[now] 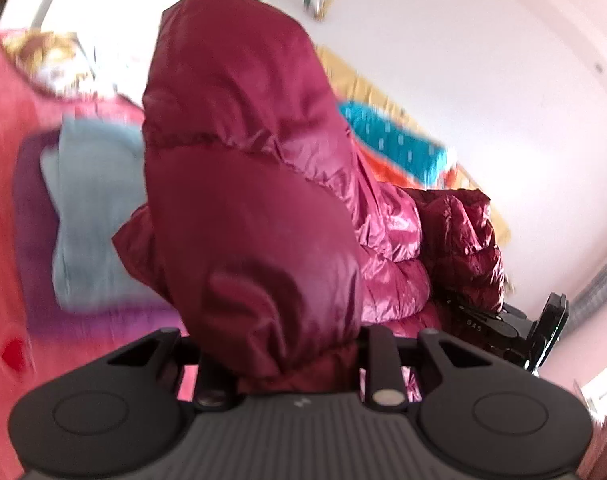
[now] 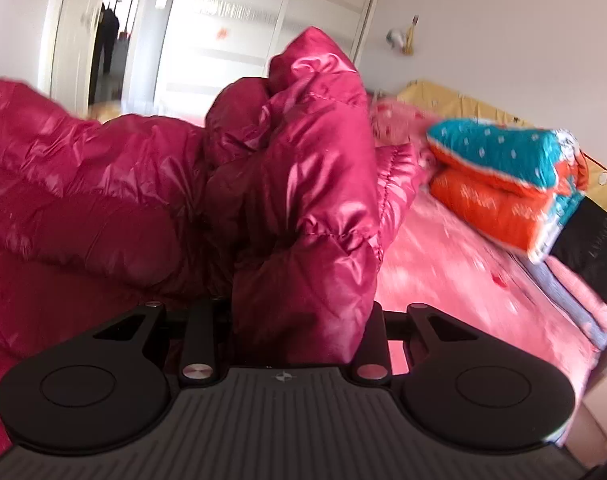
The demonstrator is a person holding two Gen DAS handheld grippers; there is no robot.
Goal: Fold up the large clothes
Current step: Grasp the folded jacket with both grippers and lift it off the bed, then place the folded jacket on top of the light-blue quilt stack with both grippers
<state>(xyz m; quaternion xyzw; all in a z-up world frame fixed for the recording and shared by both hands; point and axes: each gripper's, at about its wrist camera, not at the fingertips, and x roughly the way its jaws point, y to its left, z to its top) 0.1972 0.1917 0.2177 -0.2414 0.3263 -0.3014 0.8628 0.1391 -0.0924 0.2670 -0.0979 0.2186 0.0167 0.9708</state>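
You've got the jacket (image 1: 239, 184) up off the bed (image 2: 455, 264): shiny dark-red quilted puffer, bunched and puffy. One bunch sits pinched in your left gripper (image 1: 299, 360), another in your right gripper (image 2: 299, 332), the rest sagging between.

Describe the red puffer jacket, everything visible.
The puffer jacket is dark red to magenta, made of glossy, quilted, padded fabric with stitched seams. It is bunched and crumpled, not folded, and held above the pink bed. The left claw is shut on one bunched part and the right claw on another, with the fabric spanning between them. Neither view shows clearly whether any part rests on the bed.
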